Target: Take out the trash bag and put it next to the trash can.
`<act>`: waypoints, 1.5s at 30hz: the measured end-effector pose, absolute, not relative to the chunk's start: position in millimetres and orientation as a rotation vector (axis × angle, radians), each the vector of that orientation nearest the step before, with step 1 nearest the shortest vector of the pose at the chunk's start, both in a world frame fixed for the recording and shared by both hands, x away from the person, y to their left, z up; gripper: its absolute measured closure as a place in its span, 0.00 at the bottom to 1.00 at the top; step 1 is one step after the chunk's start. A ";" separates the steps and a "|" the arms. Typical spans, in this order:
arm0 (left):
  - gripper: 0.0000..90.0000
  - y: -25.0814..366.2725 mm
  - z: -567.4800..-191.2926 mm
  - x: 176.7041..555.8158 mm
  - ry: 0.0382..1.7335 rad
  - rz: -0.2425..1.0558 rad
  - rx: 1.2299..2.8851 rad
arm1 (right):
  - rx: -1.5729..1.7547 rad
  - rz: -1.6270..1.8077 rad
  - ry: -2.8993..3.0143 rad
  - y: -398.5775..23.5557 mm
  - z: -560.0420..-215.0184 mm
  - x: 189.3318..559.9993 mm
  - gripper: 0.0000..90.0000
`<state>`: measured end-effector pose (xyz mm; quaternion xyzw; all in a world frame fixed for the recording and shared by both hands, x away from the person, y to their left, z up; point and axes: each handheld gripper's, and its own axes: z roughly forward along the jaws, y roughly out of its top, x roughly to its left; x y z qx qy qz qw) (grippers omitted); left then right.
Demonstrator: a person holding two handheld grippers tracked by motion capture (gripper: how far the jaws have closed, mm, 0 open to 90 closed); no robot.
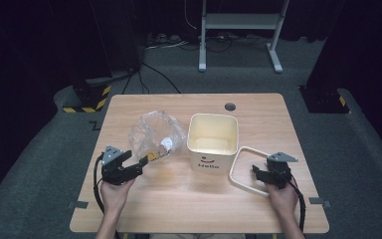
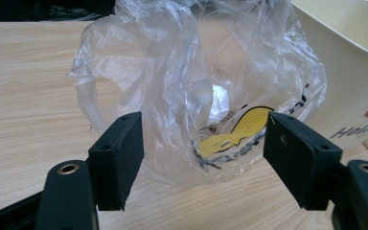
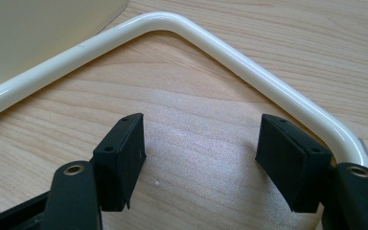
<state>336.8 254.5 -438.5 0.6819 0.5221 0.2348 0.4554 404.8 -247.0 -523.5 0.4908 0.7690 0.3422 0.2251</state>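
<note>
While both grippers sit with jaws spread and empty, left gripper (image 1: pixel 140 163) frames the plastic bag (image 2: pixel 191 91); right gripper (image 1: pixel 255 172) nears the frame (image 3: pixel 249 72). Likely next: clamp both.

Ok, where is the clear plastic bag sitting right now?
In the high view the clear plastic bag lies on the table left of the cream bin, just ahead of the open left gripper.

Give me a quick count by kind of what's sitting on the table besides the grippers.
Clear plastic bag: 1
Cream bin: 1
White frame lying flat beside the bin: 1
Total: 3
</note>
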 end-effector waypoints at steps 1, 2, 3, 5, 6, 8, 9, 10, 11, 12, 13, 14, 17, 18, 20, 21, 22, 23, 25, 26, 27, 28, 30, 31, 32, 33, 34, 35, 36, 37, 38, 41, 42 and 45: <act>0.34 255.0 -439.9 336.4 1.291 0.575 1.680 | 1.354 0.944 2.121 -247.0 -523.5 404.8 0.37; 0.34 255.5 -441.2 336.2 1.294 0.576 1.681 | 1.354 0.944 2.121 -247.1 -523.5 404.8 0.37; 0.34 255.8 -442.5 336.0 1.296 0.577 1.681 | 1.354 0.944 2.121 -247.1 -523.5 404.8 0.37; 0.34 256.0 -444.8 335.5 1.304 0.574 1.687 | 1.354 0.944 2.121 -247.1 -523.5 404.8 0.37; 0.34 255.8 -445.6 335.0 1.303 0.578 1.689 | 1.354 0.944 2.121 -247.0 -523.5 404.8 0.37; 0.34 255.0 -447.0 333.2 1.298 0.594 1.700 | 1.354 0.944 2.121 -247.0 -523.5 404.8 0.37; 0.34 254.9 -448.0 332.2 1.293 0.606 1.707 | 1.354 0.944 2.121 -247.1 -523.5 404.8 0.37; 0.34 254.4 -449.6 331.1 1.293 0.604 1.703 | 1.352 0.944 2.122 -247.1 -523.5 404.9 0.37; 0.34 254.8 -451.3 330.4 1.289 0.608 1.706 | 1.352 0.944 2.122 -247.2 -523.5 404.9 0.37; 0.34 254.8 -452.9 329.6 1.289 0.605 1.706 | 1.352 0.944 2.122 -247.2 -523.5 404.9 0.37; 0.33 254.5 -454.6 328.9 1.291 0.597 1.703 | 1.352 0.944 2.121 -247.1 -523.5 404.9 0.37; 0.33 254.7 -455.9 328.6 1.291 0.600 1.711 | 1.352 0.944 2.122 -247.2 -523.5 404.9 0.37; 0.33 254.5 -460.6 328.0 1.299 0.592 1.714 | 1.352 0.944 2.121 -247.2 -523.5 404.9 0.37; 0.33 254.1 -462.3 327.9 1.303 0.595 1.720 | 1.352 0.944 2.121 -247.2 -523.5 404.9 0.37; 0.33 252.6 -466.3 327.9 1.305 0.595 1.725 | 1.352 0.944 2.121 -247.2 -523.5 404.9 0.37; 0.33 252.0 -468.3 328.1 1.309 0.594 1.727 | 1.352 0.944 2.121 -247.1 -523.5 404.9 0.37; 0.33 251.5 -470.3 328.4 1.312 0.594 1.729 | 1.352 0.944 2.121 -247.1 -523.5 404.9 0.37; 0.33 250.9 -472.1 328.9 1.317 0.592 1.733 | 1.352 0.944 2.121 -247.1 -523.5 404.9 0.37; 0.33 249.5 -475.3 329.2 1.322 0.611 1.751 | 1.352 0.943 2.121 -247.1 -523.5 404.9 0.37; 0.33 249.0 -477.0 329.3 1.323 0.625 1.757 | 1.352 0.944 2.121 -247.1 -523.5 404.9 0.37; 0.33 248.1 -478.6 328.9 1.333 0.632 1.759 | 1.352 0.943 2.121 -247.1 -523.5 404.9 0.37; 0.34 247.4 -480.3 328.8 1.335 0.650 1.767 | 1.352 0.944 2.121 -247.1 -523.5 404.9 0.37; 0.34 245.1 -484.6 329.1 1.336 0.678 1.786 | 1.352 0.944 2.121 -247.2 -523.5 404.9 0.37; 0.34 244.7 -487.1 329.5 1.340 0.682 1.789 | 1.352 0.944 2.121 -247.2 -523.5 404.9 0.37; 0.34 244.6 -489.9 330.1 1.348 0.680 1.786 | 1.352 0.944 2.121 -247.2 -523.5 404.9 0.37; 0.34 244.7 -492.8 330.8 1.357 0.679 1.784 | 1.354 0.944 2.121 -247.1 -523.5 404.8 0.37; 0.35 244.7 -495.6 331.4 1.370 0.683 1.785 | 1.354 0.944 2.121 -247.0 -523.5 404.8 0.37; 0.35 244.7 -498.2 332.5 1.381 0.687 1.788 | 1.352 0.943 2.121 -247.1 -523.5 404.9 0.37; 0.35 244.4 -500.3 333.1 1.391 0.693 1.788 | 1.355 0.944 2.121 -247.0 -523.5 404.8 0.37; 0.35 244.4 -502.2 333.6 1.396 0.695 1.786 | 1.352 0.943 2.121 -247.1 -523.5 404.9 0.37; 0.35 244.3 -504.2 334.1 1.403 0.702 1.784 | 1.352 0.944 2.121 -247.1 -523.5 404.9 0.37; 0.35 242.6 -511.3 337.4 1.433 0.703 1.786 | 1.353 0.943 2.120 -247.1 -523.5 404.9 0.37; 0.35 242.0 -514.2 338.8 1.442 0.715 1.797 | 1.353 0.943 2.120 -247.1 -523.5 404.9 0.37; 0.36 239.9 -522.1 342.3 1.467 0.721 1.813 | 1.353 0.943 2.120 -247.1 -523.5 404.9 0.37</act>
